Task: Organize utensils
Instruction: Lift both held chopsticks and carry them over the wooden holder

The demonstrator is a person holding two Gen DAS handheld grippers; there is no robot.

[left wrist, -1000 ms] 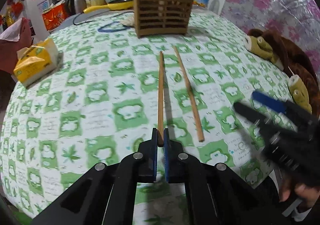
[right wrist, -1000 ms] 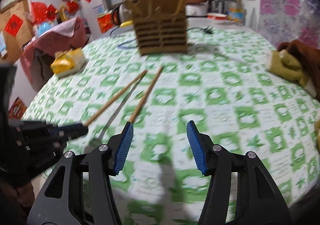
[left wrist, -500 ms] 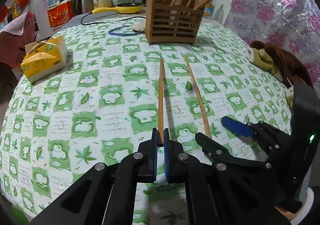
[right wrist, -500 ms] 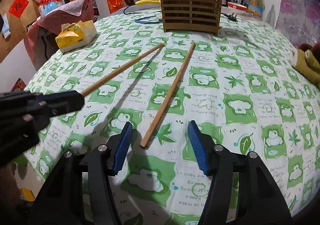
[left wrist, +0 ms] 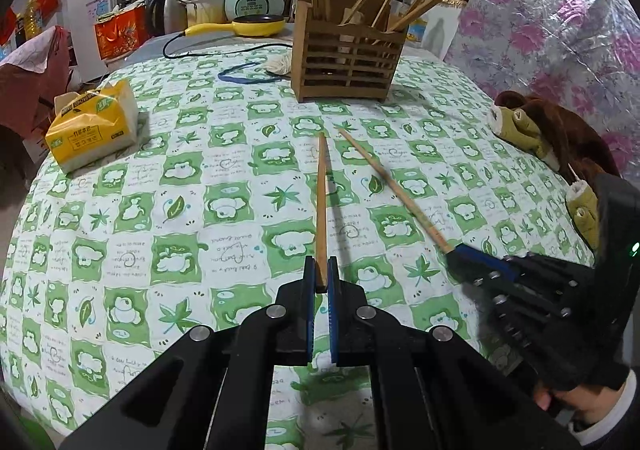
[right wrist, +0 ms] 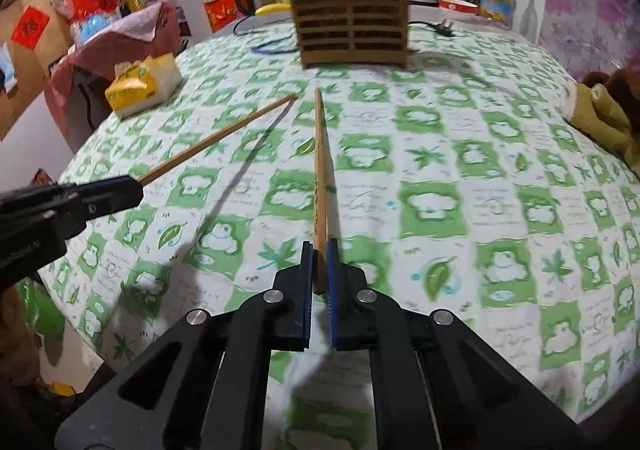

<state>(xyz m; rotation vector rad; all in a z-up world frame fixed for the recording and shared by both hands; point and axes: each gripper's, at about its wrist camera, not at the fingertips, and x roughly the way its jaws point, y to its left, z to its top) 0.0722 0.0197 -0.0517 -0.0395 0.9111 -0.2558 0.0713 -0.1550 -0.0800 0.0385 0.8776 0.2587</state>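
Note:
Two wooden chopsticks are held by their near ends over the green-and-white tablecloth (left wrist: 168, 258). My left gripper (left wrist: 321, 265) is shut on the left chopstick (left wrist: 321, 201), which points toward the slatted wooden utensil holder (left wrist: 344, 57). In the left wrist view, my right gripper (left wrist: 455, 250) grips the near end of the right chopstick (left wrist: 392, 189). From the right wrist view, my right gripper (right wrist: 319, 250) is shut on that chopstick (right wrist: 319, 169), and the left gripper (right wrist: 136, 185) holds the other chopstick (right wrist: 224, 135) at the left. The holder (right wrist: 352, 29) stands at the far side with several sticks in it.
A yellow tissue pack (left wrist: 92, 125) lies at the left of the table. A brown plush toy (left wrist: 540, 129) sits at the right edge. A blue cord (left wrist: 248, 73) and a yellow pan (left wrist: 256, 25) lie behind the holder. The round table's edge curves close below both grippers.
My right gripper came down over the near end of the right chopstick and closed on it. The left gripper has kept its grip on its chopstick.

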